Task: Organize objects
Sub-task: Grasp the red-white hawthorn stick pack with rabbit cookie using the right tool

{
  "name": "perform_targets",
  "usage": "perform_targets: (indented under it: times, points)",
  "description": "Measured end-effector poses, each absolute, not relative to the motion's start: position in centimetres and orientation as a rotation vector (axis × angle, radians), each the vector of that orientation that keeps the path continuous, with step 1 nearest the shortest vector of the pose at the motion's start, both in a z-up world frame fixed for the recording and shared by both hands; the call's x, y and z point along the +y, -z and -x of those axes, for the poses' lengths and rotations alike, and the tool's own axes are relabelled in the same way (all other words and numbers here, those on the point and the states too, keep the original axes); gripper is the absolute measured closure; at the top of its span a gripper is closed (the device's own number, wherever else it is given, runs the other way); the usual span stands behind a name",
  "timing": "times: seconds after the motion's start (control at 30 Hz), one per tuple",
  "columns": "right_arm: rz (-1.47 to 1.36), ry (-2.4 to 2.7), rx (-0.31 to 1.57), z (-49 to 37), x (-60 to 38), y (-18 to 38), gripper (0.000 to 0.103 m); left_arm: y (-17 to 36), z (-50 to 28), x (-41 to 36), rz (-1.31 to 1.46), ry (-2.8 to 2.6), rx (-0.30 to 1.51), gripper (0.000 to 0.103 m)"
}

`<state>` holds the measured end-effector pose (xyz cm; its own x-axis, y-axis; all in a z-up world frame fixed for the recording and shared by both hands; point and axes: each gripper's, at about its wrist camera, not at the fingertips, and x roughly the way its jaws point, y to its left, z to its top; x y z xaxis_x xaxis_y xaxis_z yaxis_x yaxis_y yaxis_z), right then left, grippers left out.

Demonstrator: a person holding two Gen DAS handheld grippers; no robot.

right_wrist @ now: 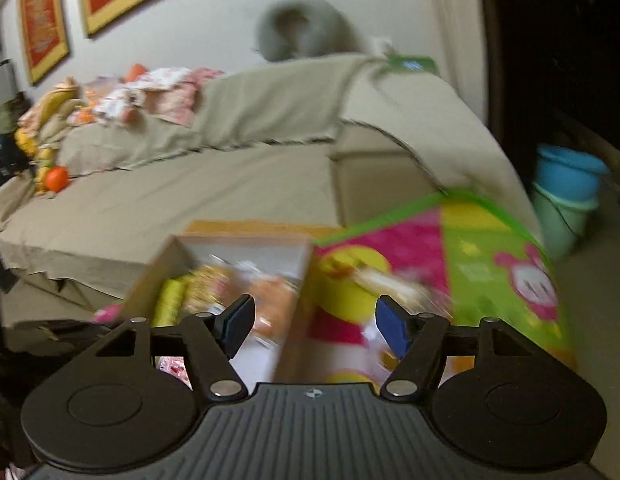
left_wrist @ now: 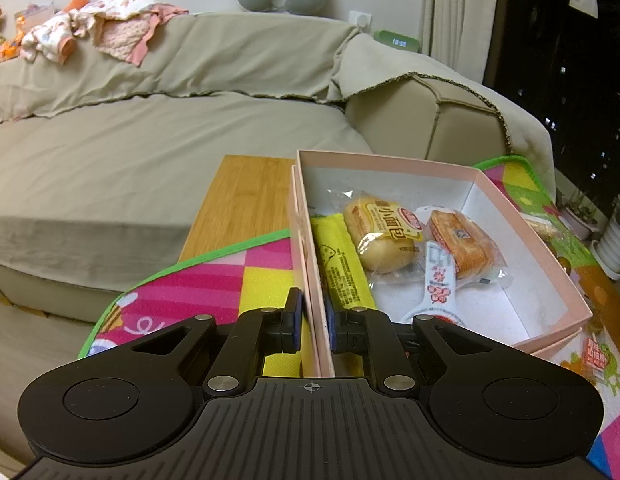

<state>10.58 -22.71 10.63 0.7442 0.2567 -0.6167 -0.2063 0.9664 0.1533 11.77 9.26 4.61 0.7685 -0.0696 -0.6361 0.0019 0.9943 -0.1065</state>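
The left hand-held gripper [left_wrist: 313, 320] pinches the near left wall of the pink box [left_wrist: 521, 224], one blue pad outside and one inside; the wall hides most of the inner pad. The box stands on a colourful mat [left_wrist: 214, 276], which covers most of a wooden worktop [left_wrist: 246, 196]. Inside the box lie a yellow packet [left_wrist: 343, 268] along the left wall, a wrapped bun [left_wrist: 379, 236], an orange wrapped cake [left_wrist: 461, 242] and a white sachet [left_wrist: 437, 280] with red flowers, whose near end is cut off by the gripper body. Right of the box, a small snack [left_wrist: 543, 228] on the mat is half hidden behind the far right wall.

The right wrist view is strongly blurred. The right hand-held gripper [right_wrist: 313, 324] is spread, with nothing between its pads, over the right wall of the box [right_wrist: 298, 300]. The things in the box are only coloured smears here. On the mat [right_wrist: 489, 264] just right of the box, a pale packet [right_wrist: 397, 284] is hard to make out. Behind all is a sofa [left_wrist: 150, 152].
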Motion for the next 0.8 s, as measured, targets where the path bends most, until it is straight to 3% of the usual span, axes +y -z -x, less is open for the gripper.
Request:
perform_targets:
  times: [0.8]
  points:
    - [-0.052, -0.096, 0.890, -10.6, -25.1, -2.6, 0.021, -4.5, -11.7, 9.2, 0.095, 0.032, 0.697, 0.089]
